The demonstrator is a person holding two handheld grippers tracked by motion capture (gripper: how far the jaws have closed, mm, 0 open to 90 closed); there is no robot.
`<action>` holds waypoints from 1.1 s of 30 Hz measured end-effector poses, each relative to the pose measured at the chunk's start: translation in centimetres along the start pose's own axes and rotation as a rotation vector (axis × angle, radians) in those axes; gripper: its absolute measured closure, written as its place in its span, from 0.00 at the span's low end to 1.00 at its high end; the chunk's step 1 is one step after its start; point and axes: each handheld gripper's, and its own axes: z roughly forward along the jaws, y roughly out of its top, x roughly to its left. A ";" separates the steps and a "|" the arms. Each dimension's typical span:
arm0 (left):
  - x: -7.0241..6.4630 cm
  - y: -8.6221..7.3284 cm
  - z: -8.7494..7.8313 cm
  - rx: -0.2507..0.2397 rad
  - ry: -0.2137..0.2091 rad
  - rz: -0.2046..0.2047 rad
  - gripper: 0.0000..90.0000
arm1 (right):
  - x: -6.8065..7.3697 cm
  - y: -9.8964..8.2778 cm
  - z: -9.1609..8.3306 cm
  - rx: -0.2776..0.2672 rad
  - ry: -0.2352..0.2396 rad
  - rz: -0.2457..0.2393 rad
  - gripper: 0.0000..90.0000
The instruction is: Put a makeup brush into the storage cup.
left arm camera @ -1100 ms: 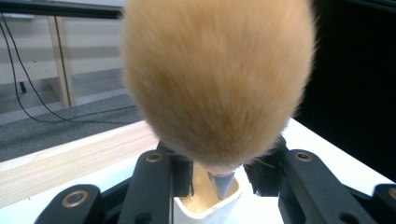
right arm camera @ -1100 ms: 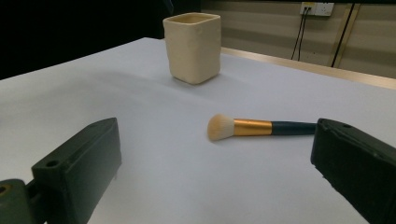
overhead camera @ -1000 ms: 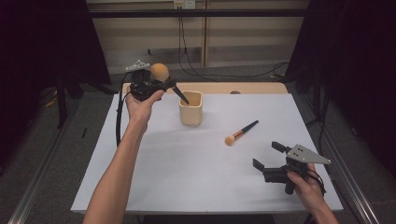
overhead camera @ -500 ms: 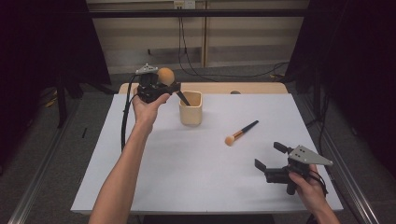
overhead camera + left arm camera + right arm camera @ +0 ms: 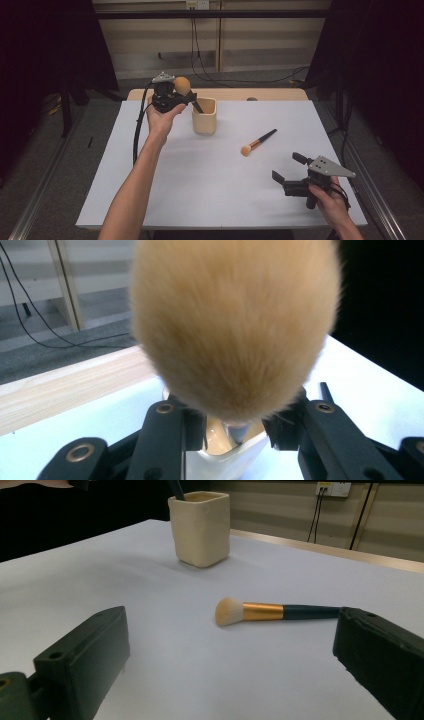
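Toward the far edge of the table (image 5: 150, 200), a little left of its middle, the left gripper (image 5: 181, 98) was closed on a big fluffy brush (image 5: 182, 85), its jaws clamped on the ferrule just under the tan head, which swelled right in front of the left gripper view's lens (image 5: 235, 325). The brush's long axis ran slanted, head up and toward the left edge, dark handle down and toward the right, and the handle's end already lay inside the mouth of the cream cup (image 5: 204, 116) that stood just beside the gripper on its right. Judged from that, the coming move turned on this tilt: the handle had to slide further down into the cup before the jaws let go. A second, smaller brush (image 5: 257, 142) lay flat near the table's middle, toward the right edge, its handle pointing to the far right corner and its pale head toward the near edge. The right gripper (image 5: 289, 169) hovered near the near right corner with jaws wide apart and nothing between them; it was clearly the nearer one to that lying brush, which sat just ahead of its open jaws (image 5: 277, 612).
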 end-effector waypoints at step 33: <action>0.2 -2.2 2.3 0.071 0.008 0.035 0.47 | 0.1 -0.1 0.1 0.008 0.019 0.009 0.01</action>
